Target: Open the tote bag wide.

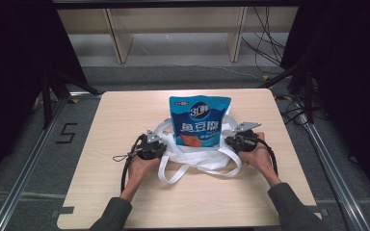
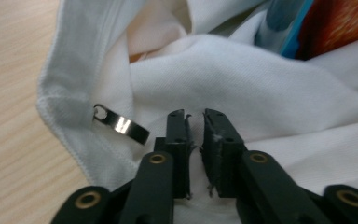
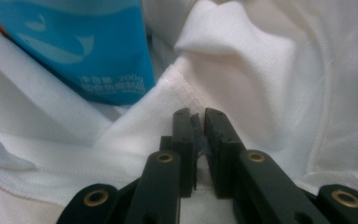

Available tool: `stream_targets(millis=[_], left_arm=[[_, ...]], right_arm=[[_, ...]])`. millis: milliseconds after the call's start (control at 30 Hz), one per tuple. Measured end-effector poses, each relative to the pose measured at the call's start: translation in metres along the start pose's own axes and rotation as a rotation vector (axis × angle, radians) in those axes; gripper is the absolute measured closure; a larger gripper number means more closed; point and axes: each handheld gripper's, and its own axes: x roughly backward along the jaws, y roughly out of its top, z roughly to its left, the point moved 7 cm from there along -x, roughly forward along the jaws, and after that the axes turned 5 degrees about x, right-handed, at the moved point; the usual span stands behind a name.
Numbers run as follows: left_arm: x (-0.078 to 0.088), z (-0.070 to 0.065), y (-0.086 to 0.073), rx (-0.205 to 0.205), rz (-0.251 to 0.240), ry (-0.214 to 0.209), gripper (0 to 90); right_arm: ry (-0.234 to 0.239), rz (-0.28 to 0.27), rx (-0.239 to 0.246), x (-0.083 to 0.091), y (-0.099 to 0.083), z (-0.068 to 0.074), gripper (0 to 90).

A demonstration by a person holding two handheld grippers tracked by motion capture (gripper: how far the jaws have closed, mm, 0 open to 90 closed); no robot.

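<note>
A blue snack pouch (image 1: 200, 120) stands upright in a white cloth bag (image 1: 197, 159) at the middle of the table. My left gripper (image 1: 161, 144) is at the bag's left side, my right gripper (image 1: 229, 141) at its right side. In the left gripper view the jaws (image 2: 196, 116) stand a little apart over the white cloth (image 2: 261, 93), with no fold pinched between the pads. In the right gripper view the jaws (image 3: 196, 114) show a narrow slit, their tips at the bag's hem (image 3: 168, 88) just below the pouch (image 3: 88, 42).
The bag's long white handles (image 1: 173, 173) trail toward the front of the wooden table (image 1: 125, 115). A small shiny metal clip (image 2: 121, 125) lies against the bag's left edge. Black cables loop from both grippers. Shelving stands beyond the table's far edge.
</note>
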Motion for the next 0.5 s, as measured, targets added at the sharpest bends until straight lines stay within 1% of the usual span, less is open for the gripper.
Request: stream_targets(millis=[33, 67, 100, 133, 167, 200, 233, 267, 300, 367, 400, 433, 467, 500], left_arm=[[0.003, -0.001, 0.002, 0.003, -0.004, -0.007, 75.4], [0.007, 0.0, 0.004, -0.028, 0.008, -0.003, 74.8], [0.009, 0.0, 0.005, -0.032, 0.007, -0.005, 73.2], [0.012, -0.003, 0.008, -0.015, -0.018, -0.01, 71.1], [0.014, -0.004, 0.01, -0.005, -0.026, -0.019, 67.2], [0.019, -0.005, 0.013, 0.008, -0.041, -0.029, 66.7], [0.022, -0.004, 0.014, 0.009, -0.051, -0.028, 65.5], [0.028, -0.004, 0.016, 0.017, -0.065, -0.032, 65.1], [0.033, -0.004, 0.018, 0.024, -0.069, -0.033, 63.4], [0.04, -0.005, 0.019, 0.042, -0.081, -0.057, 59.7], [0.045, -0.006, 0.02, 0.041, -0.081, -0.067, 57.4], [0.049, -0.007, 0.02, 0.049, -0.085, -0.074, 55.6], [0.054, -0.009, 0.02, 0.054, -0.092, -0.087, 54.2], [0.057, -0.009, 0.02, 0.045, -0.09, -0.088, 51.7]], right_arm=[[-0.009, -0.028, 0.021, 0.003, 0.003, -0.003, 82.1], [-0.02, -0.046, 0.023, 0.006, 0.006, -0.004, 81.9], [-0.018, -0.046, 0.005, 0.011, 0.008, -0.003, 81.8], [-0.029, -0.075, 0.027, 0.017, 0.013, -0.005, 81.7], [-0.02, -0.095, 0.017, 0.022, 0.016, -0.004, 81.5], [-0.021, -0.104, 0.033, 0.026, 0.018, -0.005, 81.2], [-0.021, -0.119, 0.015, 0.032, 0.022, -0.003, 80.5], [-0.023, -0.128, 0.022, 0.035, 0.023, -0.003, 79.9], [-0.016, -0.141, 0.018, 0.039, 0.025, -0.002, 78.8], [-0.007, -0.148, 0.007, 0.045, 0.026, 0.0, 76.1], [-0.014, -0.157, 0.013, 0.047, 0.027, 0.0, 74.1], [-0.015, -0.156, 0.029, 0.05, 0.027, 0.0, 71.7], [-0.014, -0.148, 0.002, 0.052, 0.026, 0.004, 68.7], [-0.012, -0.144, -0.014, 0.055, 0.026, 0.006, 66.5]])
